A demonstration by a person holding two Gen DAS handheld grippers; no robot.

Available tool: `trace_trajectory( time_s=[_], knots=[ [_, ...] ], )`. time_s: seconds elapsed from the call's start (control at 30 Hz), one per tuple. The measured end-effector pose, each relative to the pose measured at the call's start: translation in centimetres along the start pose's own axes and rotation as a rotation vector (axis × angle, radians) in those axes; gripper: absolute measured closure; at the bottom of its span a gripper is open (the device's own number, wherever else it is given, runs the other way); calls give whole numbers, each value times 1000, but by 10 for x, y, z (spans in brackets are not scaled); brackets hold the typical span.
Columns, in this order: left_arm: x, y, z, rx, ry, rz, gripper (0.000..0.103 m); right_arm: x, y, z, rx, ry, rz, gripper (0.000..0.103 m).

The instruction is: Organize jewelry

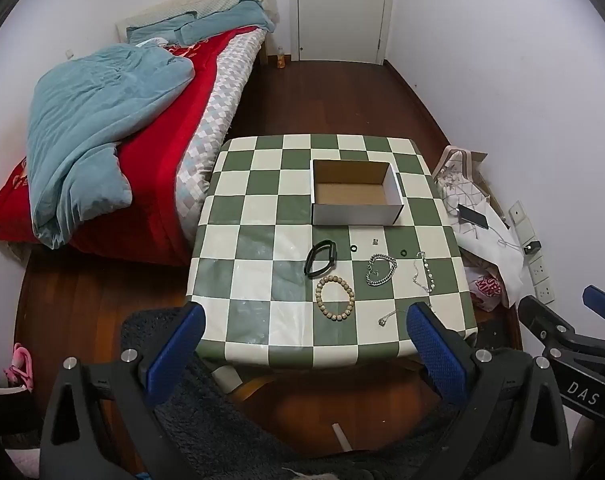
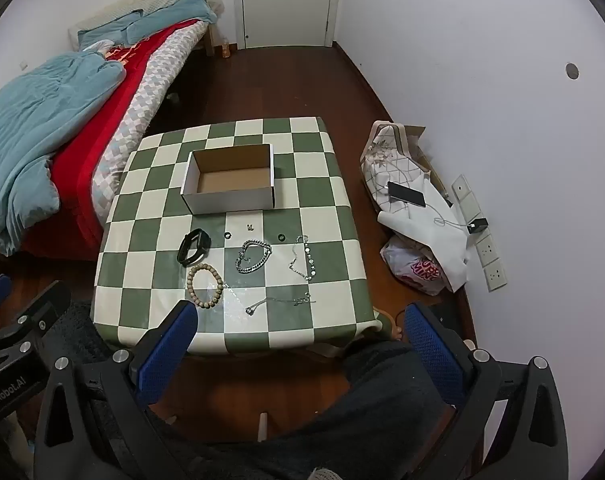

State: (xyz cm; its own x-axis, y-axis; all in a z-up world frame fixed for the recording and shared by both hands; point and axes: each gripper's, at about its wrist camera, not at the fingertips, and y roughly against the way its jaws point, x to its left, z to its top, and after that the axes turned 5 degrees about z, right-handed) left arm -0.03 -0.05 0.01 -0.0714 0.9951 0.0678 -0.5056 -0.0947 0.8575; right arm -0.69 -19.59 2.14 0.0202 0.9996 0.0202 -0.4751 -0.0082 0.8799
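both gripper jaws wide above table [image 1: 258, 200] edge, jewelry apart

Jewelry on a small table beside a bed

The open cardboard box [image 2: 230, 178] sits at the back of the checked green-and-white table [image 2: 150, 200]. In front lie the black watch band [image 2: 193, 245], brown bead bracelet [image 2: 205, 284], and to their right the thick silver chain bracelet [image 2: 253, 261].

We hold both grippers tilted steeply downward, side by side above the near edge of the worktop. Our left gripper [image 1: 305, 334] has its blue-padded fingers [image 1: 174, 346] spread wide with nothing between them. Our right gripper [image 2: 301, 330] matches it, fingers [image 2: 432, 344] fully apart and empty. A dark trouser leg [image 2: 382, 392] shows below the right gripper.
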Motion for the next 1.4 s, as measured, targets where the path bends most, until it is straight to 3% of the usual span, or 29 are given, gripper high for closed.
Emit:
trace_trajectory(
  time_s=[1.4],
  knots=[
    [-11,3,0,6,-3,-14,0,-7,7,3,-11,13,-24,0]
  ],
)
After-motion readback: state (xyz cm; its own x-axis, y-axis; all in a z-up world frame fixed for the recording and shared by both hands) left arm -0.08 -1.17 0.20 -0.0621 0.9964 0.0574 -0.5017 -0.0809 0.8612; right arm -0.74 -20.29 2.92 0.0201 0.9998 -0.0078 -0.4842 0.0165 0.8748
